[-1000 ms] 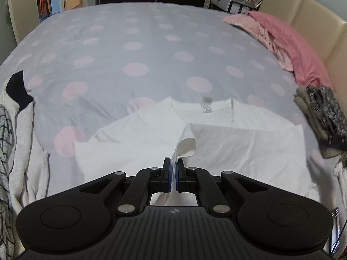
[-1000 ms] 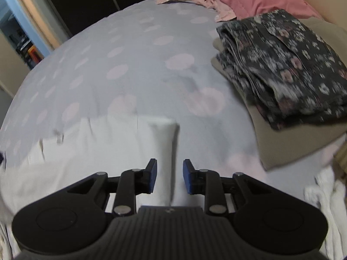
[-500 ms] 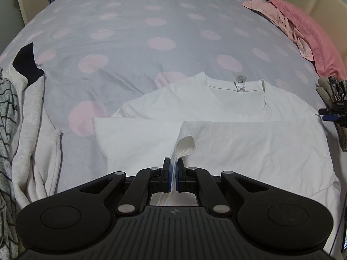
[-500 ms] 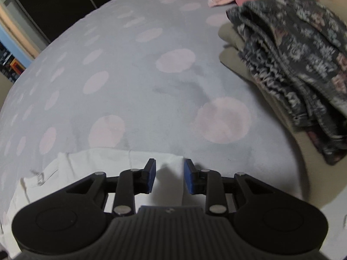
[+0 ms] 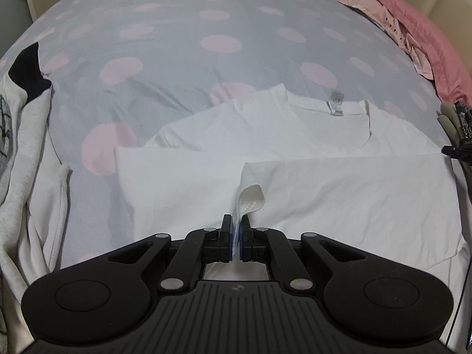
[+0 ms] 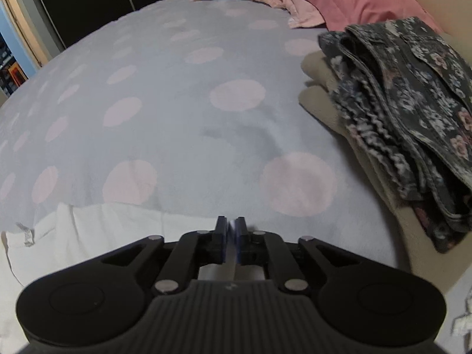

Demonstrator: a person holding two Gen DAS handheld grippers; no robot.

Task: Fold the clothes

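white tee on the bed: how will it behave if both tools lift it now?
Likely floppy: the white t-shirt lies flat in limp layers, and a hem flap curls over by the left tool. Probably light: thin cloth sits pinched between that tool's closed pads. It may sag and unfold between grips, since the right tool, whose jaws have just been closing, only catches an edge.

A wide bed fills the room, its grey cover (image 5: 177, 67) dotted with big pale pink circles. At the head, a beige padded headboard (image 5: 442, 8) rises behind a pink pillow (image 5: 436, 56). Beyond the bed's far edge stands a dark wardrobe front (image 6: 88, 3), and left of that, a lit doorway (image 6: 11, 47).
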